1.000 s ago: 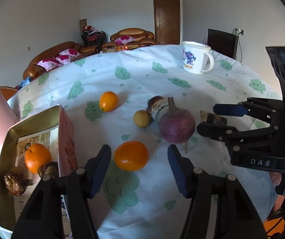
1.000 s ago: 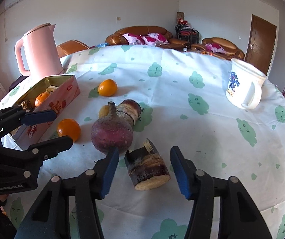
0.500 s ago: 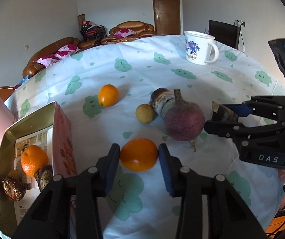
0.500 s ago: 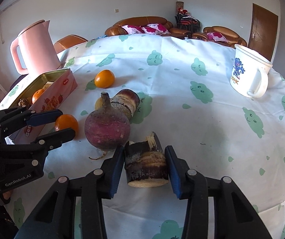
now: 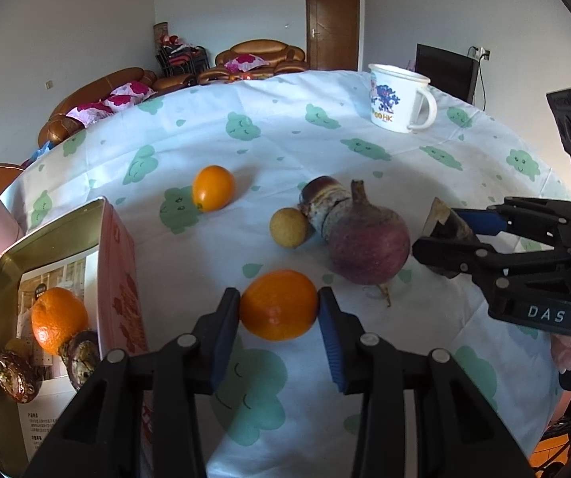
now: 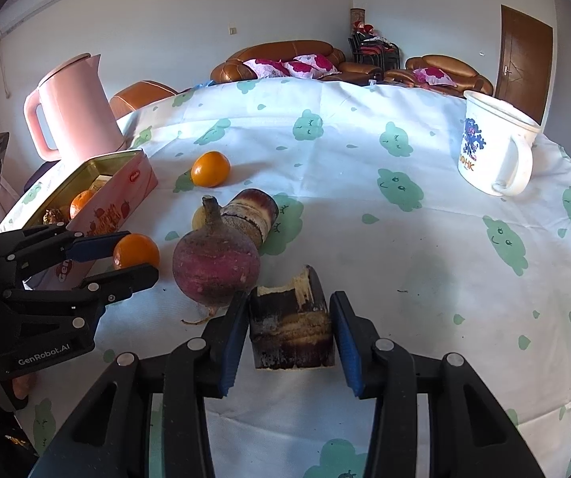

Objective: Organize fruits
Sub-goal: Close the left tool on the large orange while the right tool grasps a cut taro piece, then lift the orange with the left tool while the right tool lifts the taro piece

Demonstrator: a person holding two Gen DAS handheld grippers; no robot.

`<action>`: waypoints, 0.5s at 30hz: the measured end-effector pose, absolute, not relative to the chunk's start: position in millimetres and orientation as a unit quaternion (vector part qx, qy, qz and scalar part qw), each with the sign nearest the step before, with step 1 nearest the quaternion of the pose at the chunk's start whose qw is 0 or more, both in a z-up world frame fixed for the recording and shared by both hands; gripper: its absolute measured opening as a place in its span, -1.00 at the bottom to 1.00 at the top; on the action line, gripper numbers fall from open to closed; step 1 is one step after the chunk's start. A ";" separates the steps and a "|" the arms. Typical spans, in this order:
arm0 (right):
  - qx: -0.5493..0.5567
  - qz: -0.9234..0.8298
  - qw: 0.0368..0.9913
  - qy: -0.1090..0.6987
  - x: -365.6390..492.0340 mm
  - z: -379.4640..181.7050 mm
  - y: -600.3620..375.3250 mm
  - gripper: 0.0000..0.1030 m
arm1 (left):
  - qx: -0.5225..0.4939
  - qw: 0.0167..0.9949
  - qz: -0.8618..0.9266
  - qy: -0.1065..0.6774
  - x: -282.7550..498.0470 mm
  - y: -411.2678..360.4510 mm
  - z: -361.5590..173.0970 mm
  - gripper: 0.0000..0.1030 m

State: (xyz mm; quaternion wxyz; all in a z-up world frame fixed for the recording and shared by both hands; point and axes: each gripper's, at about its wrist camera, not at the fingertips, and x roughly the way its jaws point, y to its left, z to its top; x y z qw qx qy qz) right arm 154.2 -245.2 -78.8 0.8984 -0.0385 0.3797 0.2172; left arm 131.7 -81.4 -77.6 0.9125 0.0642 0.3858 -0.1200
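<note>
My left gripper [image 5: 279,308] is shut on an orange [image 5: 278,304] that rests on the tablecloth, right of the open pink tin [image 5: 120,263]. The tin holds another orange [image 5: 59,319] and brown items. My right gripper [image 6: 289,324] is shut on a dark sugarcane stub [image 6: 291,328] on the cloth, beside a purple beet [image 6: 215,267]. A second cane piece [image 6: 251,211], a small yellow fruit [image 5: 290,227] and a small orange [image 5: 213,188] lie behind. The left gripper also shows in the right wrist view [image 6: 134,253].
A white mug [image 6: 492,147] stands at the far right of the table. A pink kettle [image 6: 72,107] stands behind the tin at the left. The round table edge [image 6: 484,410] curves close in front. Sofas and a door lie beyond.
Both grippers moved forward and closed: the left pads now press the orange, the right pads now press the cane stub. Nothing has been lifted.
</note>
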 end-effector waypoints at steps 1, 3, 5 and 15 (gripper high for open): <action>-0.038 0.218 0.899 0.378 153.7 -78.3 -245.1 -0.15 | 0.063 0.914 -0.120 0.382 131.1 -80.8 -76.5 -0.20; -0.039 0.218 0.901 0.373 152.7 -77.0 -245.2 -0.15 | 0.059 0.917 -0.121 0.375 129.5 -78.9 -74.3 -0.20; -0.040 0.218 0.903 0.367 150.6 -75.0 -245.3 -0.15 | 0.055 0.921 -0.120 0.367 127.7 -76.3 -72.0 -0.20; -0.048 0.217 0.909 0.353 146.4 -71.9 -244.6 -0.17 | 0.040 0.933 -0.119 0.336 120.3 -68.8 -64.0 -0.20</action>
